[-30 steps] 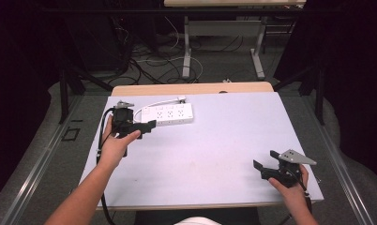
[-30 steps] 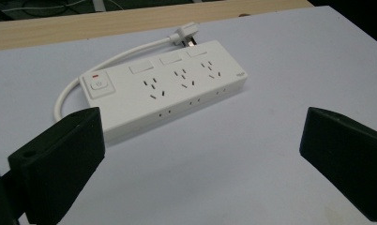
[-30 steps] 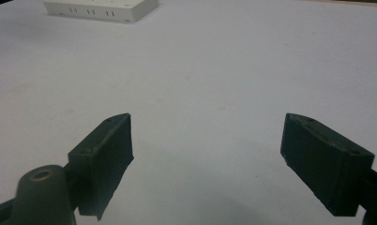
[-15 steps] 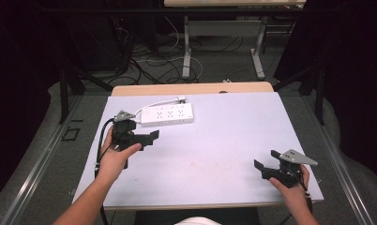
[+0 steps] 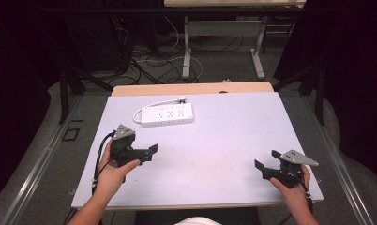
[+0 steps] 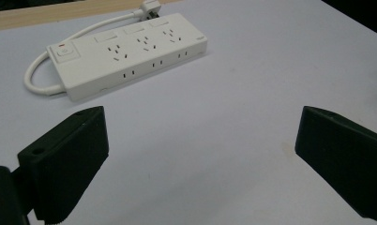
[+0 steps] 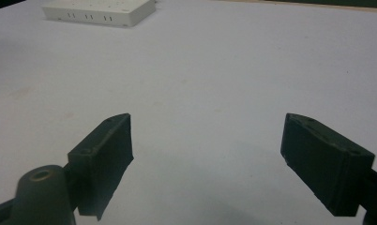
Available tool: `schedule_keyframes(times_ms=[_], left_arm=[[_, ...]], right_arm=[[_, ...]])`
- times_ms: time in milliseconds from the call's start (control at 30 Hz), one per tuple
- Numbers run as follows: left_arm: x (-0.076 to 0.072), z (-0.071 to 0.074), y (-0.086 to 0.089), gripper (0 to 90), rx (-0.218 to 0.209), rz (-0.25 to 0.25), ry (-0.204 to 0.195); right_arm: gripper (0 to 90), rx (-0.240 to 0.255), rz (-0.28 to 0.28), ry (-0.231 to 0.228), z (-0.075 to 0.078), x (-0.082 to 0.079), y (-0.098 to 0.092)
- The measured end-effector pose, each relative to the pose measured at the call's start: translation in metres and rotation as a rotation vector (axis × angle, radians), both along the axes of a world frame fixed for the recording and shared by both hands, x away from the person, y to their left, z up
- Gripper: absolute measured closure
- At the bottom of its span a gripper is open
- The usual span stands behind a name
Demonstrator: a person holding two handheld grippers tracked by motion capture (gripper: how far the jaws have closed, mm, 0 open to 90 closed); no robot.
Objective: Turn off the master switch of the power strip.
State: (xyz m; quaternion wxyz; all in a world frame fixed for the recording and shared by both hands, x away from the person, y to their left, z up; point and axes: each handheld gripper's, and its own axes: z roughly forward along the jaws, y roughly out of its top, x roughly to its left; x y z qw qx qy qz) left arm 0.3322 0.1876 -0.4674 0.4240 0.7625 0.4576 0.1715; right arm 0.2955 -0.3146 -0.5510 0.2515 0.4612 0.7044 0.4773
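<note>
Even overhead light falls on the pale table (image 5: 214, 140), while the room beyond it is dark. Soft shadows sit under the power strip (image 5: 167, 115). Both gripper views are soft; their near black jaws are blurred and underexposed.

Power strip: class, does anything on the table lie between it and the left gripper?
Nothing visible does. Bare table separates the open left gripper from the power strip.
</note>
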Motion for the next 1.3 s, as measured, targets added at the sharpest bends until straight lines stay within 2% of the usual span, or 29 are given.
schedule_keyframes(times_ms=[100, 300, 467, 633, 700, 767, 967, 1133, 1300], left_arm=[[-0.005, -0.005, 0.001, 3.4, -0.008, -0.003, -0.002], [-0.016, -0.015, 0.003, 4.0, 0.010, -0.007, -0.001], [-0.023, -0.023, 0.008, 3.9, -0.012, -0.001, -0.001], [-0.028, -0.028, 0.013, 3.9, -0.014, 0.009, -0.002], [-0.031, -0.032, 0.017, 3.9, -0.031, 0.022, 0.004], [-0.032, -0.036, 0.021, 3.9, -0.021, 0.031, -0.002], [-0.034, -0.046, 0.032, 3.9, -0.048, 0.063, 0.008], [-0.034, -0.052, 0.040, 4.0, -0.043, 0.085, -0.004], [-0.033, -0.059, 0.049, 4.0, -0.034, 0.112, 0.006]], right_arm=[[16.2, 0.002, 0.000, 0.000, 0.000, 0.000, 0.001], [16.2, -0.002, 0.010, 0.003, 0.000, 0.000, 0.001], [16.2, -0.001, 0.009, 0.005, 0.000, -0.001, 0.001], [16.2, -0.002, 0.009, 0.004, 0.000, 0.000, 0.002], [16.2, -0.004, 0.009, 0.004, 0.000, 0.000, 0.002], [16.2, -0.003, 0.010, 0.004, 0.000, 0.000, 0.002], [16.2, -0.008, 0.009, -0.001, -0.001, 0.000, 0.001], [16.2, -0.004, 0.008, 0.005, -0.001, 0.000, 0.002], [16.2, -0.001, 0.008, 0.008, -0.001, 0.000, 0.002]])
